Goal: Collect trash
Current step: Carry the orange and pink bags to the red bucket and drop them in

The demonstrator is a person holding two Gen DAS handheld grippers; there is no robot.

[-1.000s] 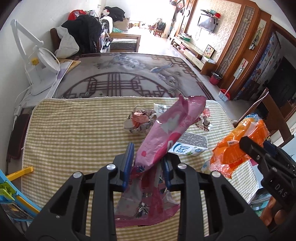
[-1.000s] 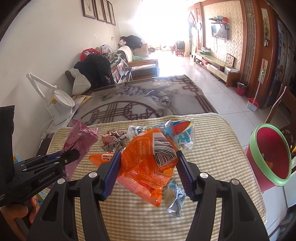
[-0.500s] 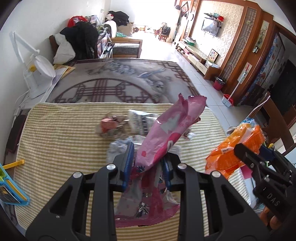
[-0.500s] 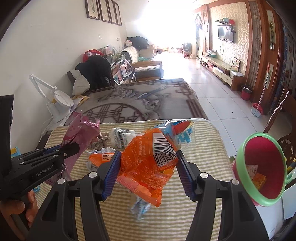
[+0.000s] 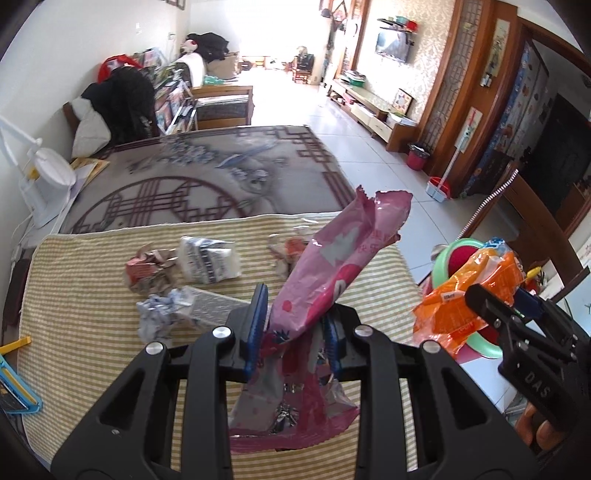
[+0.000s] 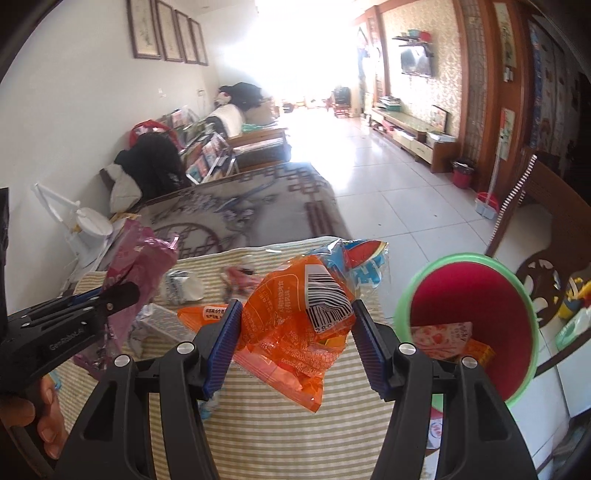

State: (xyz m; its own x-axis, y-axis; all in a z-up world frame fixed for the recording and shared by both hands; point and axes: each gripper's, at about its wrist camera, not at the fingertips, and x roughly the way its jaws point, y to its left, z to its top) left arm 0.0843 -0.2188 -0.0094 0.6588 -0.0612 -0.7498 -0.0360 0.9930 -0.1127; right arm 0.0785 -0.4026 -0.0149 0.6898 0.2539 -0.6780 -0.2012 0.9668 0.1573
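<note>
Trash wrappers are travelling toward the red bin (image 6: 476, 314), now much nearer than a second ago: left gripper (image 5: 291, 328) is clamping the pink wrapper (image 5: 332, 273), right gripper (image 6: 295, 339) is squeezing the orange wrapper (image 6: 295, 317); more litter is waiting on the striped cloth (image 5: 92, 295).

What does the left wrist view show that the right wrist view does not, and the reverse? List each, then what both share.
Only the left wrist view: the crumpled red and white paper on the striped cloth, and the yellow and blue toy at its near corner.

Only the right wrist view: the inside of the red bin with wrappers in it, and the framed pictures on the wall.

Both: the left gripper shut on the pink wrapper, the right gripper shut on the orange bag, and the patterned rug.
</note>
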